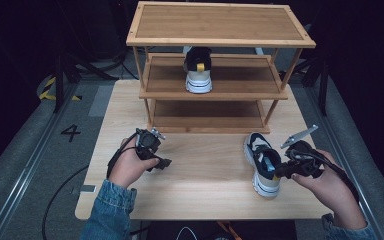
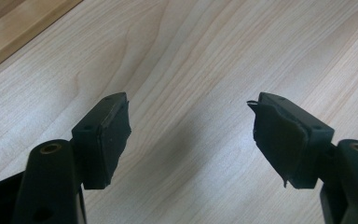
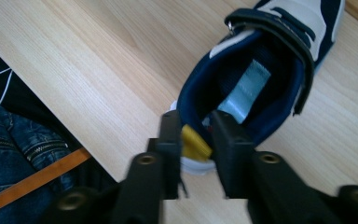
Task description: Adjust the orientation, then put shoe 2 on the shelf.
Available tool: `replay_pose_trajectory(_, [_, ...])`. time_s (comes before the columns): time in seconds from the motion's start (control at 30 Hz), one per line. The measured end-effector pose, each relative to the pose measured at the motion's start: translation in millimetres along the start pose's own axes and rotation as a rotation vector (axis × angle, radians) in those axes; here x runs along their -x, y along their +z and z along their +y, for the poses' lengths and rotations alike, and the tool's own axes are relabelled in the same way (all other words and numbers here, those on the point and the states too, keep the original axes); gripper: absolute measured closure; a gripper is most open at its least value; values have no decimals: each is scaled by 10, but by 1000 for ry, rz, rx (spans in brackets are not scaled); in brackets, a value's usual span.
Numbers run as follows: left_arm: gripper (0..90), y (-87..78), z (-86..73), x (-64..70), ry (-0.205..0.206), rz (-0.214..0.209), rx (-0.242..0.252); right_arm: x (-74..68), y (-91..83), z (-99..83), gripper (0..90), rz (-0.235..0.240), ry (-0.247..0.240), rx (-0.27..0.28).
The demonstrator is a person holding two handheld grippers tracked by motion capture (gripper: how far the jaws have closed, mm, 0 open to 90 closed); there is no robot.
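Pinching the shoe's (image 3: 261, 70) half-hidden yellow heel tab (image 3: 195, 142), right tool (image 3: 196, 135); left tool (image 2: 191, 135) gapes wide.

A black numeral "4" is marked on the grey floor (image 1: 40, 150) left of the table.

A second shoe (image 1: 198, 70) sits on the shelf rack (image 1: 220, 27)

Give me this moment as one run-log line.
right claw: shut on sneaker heel | sneaker: on table | left claw: open, holding nothing | second sneaker: on rack middle shelf
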State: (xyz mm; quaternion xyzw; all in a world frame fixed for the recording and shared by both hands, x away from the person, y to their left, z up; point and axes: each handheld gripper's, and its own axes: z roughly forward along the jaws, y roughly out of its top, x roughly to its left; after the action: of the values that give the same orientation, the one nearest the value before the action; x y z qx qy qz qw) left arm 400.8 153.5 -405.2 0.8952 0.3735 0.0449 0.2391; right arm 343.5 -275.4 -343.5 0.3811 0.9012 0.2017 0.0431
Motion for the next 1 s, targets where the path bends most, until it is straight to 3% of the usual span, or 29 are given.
replay_pose_trajectory(0.13, [279, 11, -11, -4, -4, 0, -4, 14, 150, 36, 592, 20, -23, -35])
replay_pose_trajectory(0.3, [277, 30, -12, -10, -1, 0, -6, 36, 406, 74, 566, 50, -37, -102])
replay_pose_trajectory(0.47, [276, 30, -15, -22, -9, 0, -6, 31, 584, 97, 582, 51, -47, -155])
replay_pose_trajectory(0.57, [276, 20, -20, -28, -16, -1, -9, 21, 712, 103, 669, 43, -56, -204])
replay_pose_trajectory(0.73, [276, 19, -30, -35, -16, 2, -4, 42, 707, 97, 728, 81, -53, -202])
replay_pose_trajectory(1.0, [275, 12, -33, -53, -19, 3, 1, 6, 669, 120, 736, 90, -58, -186])
